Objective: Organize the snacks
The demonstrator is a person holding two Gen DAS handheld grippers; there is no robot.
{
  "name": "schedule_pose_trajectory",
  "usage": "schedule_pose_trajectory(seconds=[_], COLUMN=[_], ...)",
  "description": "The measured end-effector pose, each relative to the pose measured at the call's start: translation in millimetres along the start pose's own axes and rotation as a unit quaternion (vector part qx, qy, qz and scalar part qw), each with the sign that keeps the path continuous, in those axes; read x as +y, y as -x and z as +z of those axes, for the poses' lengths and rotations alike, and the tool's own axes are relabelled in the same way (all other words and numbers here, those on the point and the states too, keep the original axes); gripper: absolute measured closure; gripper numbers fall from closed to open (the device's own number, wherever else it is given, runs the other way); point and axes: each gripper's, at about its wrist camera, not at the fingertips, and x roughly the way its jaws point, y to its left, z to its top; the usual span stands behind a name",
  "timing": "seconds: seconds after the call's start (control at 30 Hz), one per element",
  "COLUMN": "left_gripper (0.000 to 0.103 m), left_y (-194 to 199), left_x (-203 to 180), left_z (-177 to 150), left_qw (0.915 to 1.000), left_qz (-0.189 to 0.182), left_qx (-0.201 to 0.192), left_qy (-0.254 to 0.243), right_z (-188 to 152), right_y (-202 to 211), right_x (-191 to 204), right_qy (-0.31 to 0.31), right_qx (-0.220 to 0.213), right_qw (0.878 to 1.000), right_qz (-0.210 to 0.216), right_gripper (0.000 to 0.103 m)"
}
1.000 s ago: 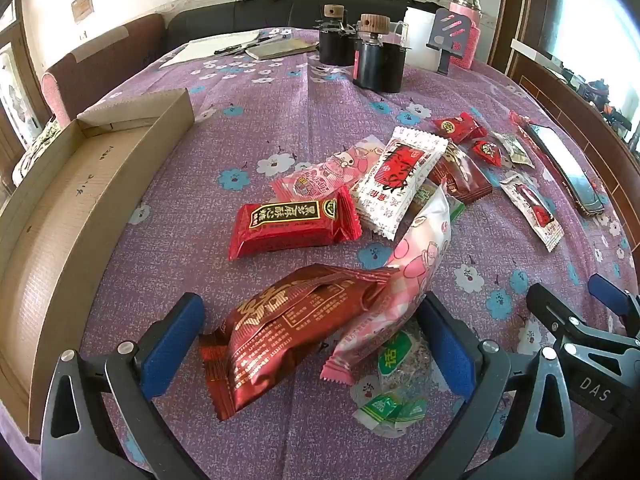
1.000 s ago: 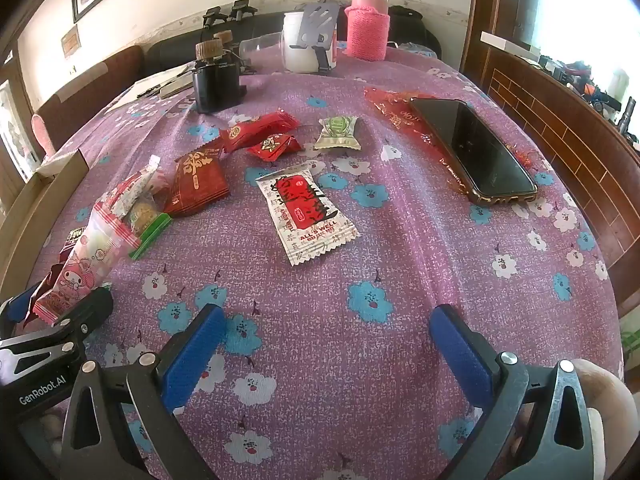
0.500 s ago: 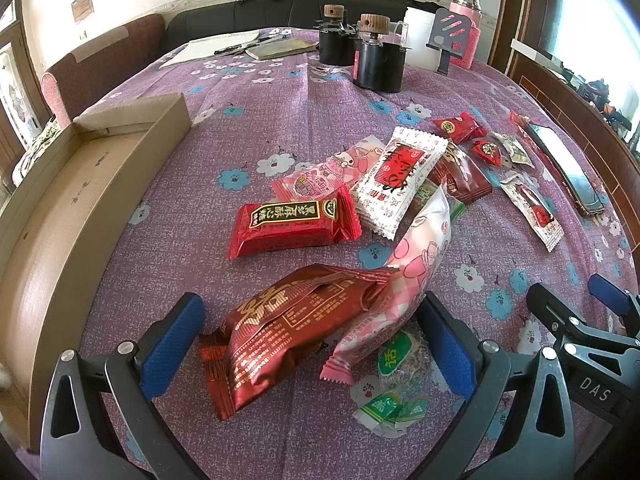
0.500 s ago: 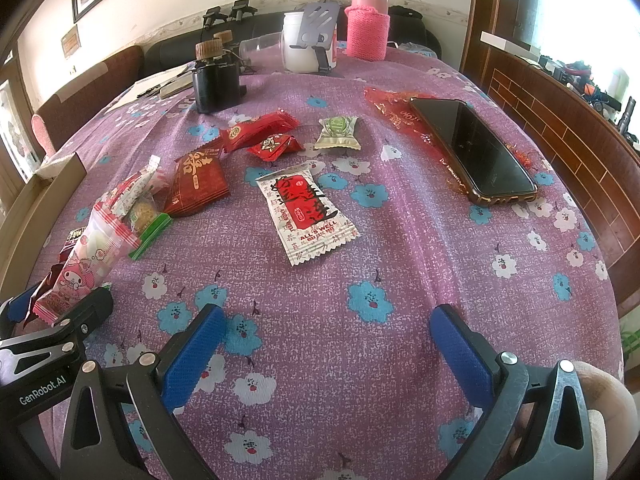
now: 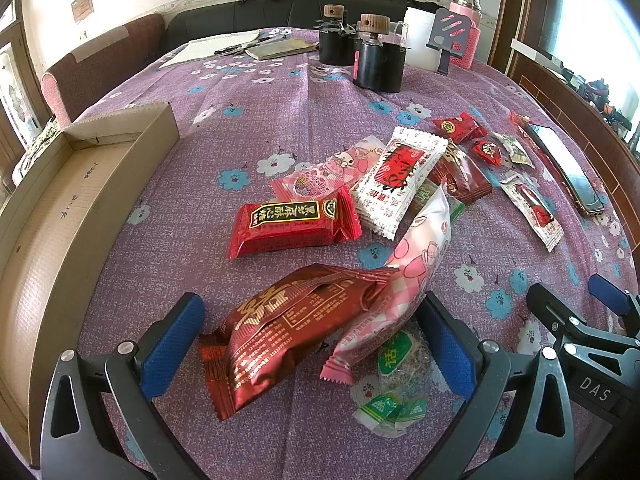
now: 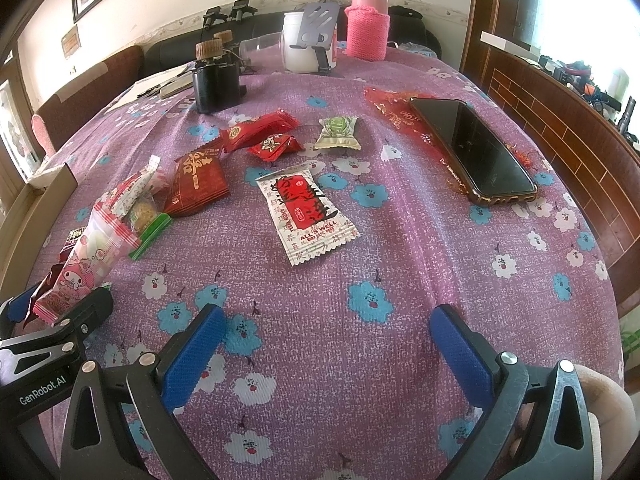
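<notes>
My left gripper (image 5: pixel 312 332) is open, low over the purple flowered cloth. Its blue fingers straddle a dark red snack packet (image 5: pixel 296 328) and a pink cartoon packet (image 5: pixel 404 288) leaning on it; a green sachet (image 5: pixel 396 364) lies under the pink one. Beyond them lie a bright red packet (image 5: pixel 292 224) and a white-and-red packet (image 5: pixel 396 176). An open cardboard box (image 5: pixel 52 240) sits at the left. My right gripper (image 6: pixel 328 336) is open over bare cloth, with another white-and-red packet (image 6: pixel 308 212) ahead of it.
A dark phone (image 6: pixel 472 148) lies on red foil at the right. Small red and green sweets (image 6: pixel 272 136) sit mid-table. Black jars (image 6: pixel 216 80), a white cup (image 6: pixel 300 48) and a pink flask (image 6: pixel 366 24) stand at the back. The table edge drops off on the right.
The cardboard box has shifted slightly leftward and nearer in both views. Both grippers and the snacks have stayed where they were.
</notes>
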Motion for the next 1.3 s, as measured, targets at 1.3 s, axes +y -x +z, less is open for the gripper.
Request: schedule_pose_trajectory(seconds=[1.3], left_gripper=[0.000], left_y=[30.7], left_x=[23.0], left_z=[-18.9], left_qw=[0.9963], left_qz=[-0.074], left_qx=[0.040], left_qy=[-0.015], right_z=[-6.6], right_y=[11.8], right_x=[1.2], right_qy=[-0.030], right_qx=[0.023], right_qw=[0.999], right_qz=[0.002], right_gripper=[0.002])
